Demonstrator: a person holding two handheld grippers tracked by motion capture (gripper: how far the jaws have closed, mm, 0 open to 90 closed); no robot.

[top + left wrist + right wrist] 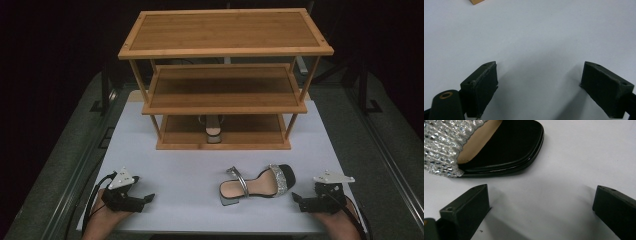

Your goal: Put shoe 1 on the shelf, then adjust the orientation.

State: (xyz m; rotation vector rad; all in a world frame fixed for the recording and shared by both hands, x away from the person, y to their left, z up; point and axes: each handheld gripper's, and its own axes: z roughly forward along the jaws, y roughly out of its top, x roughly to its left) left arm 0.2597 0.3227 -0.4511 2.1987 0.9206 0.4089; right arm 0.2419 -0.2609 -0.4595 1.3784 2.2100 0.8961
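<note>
the bench (pixel 150 150) carries a white surface that spans most of the high view. a wooden three-tier rack (pixel 225 75) stands at the far edge of the bench, centred between its two side edges. the top and middle shelves are bare wood. on the bottom shelf, at mid-width, a sandal on the rack (pixel 214 131) sits with its heel end facing the near edge.

a second sandal (pixel 257 184) lies on the bench near the near edge, right of centre, with its length running along that edge. its black toe end points toward the right edge and its block heel toward the left edge. a sparkling silver band crosses the toe and a silver ankle strap rises near the heel. in the right gripper view the black toe (pixel 506 147) lies just beyond the tongs, apart from them.

the right tongs (pixel 302 201) rest at the near right corner, just beside the sandal's toe, with the jaws set wide and nothing between them (pixel 541 205).

the left tongs (pixel 146 199) rest at the near left corner, well apart from the sandal. their jaws stand wide over bare bench (pixel 539 85), holding nothing.
</note>
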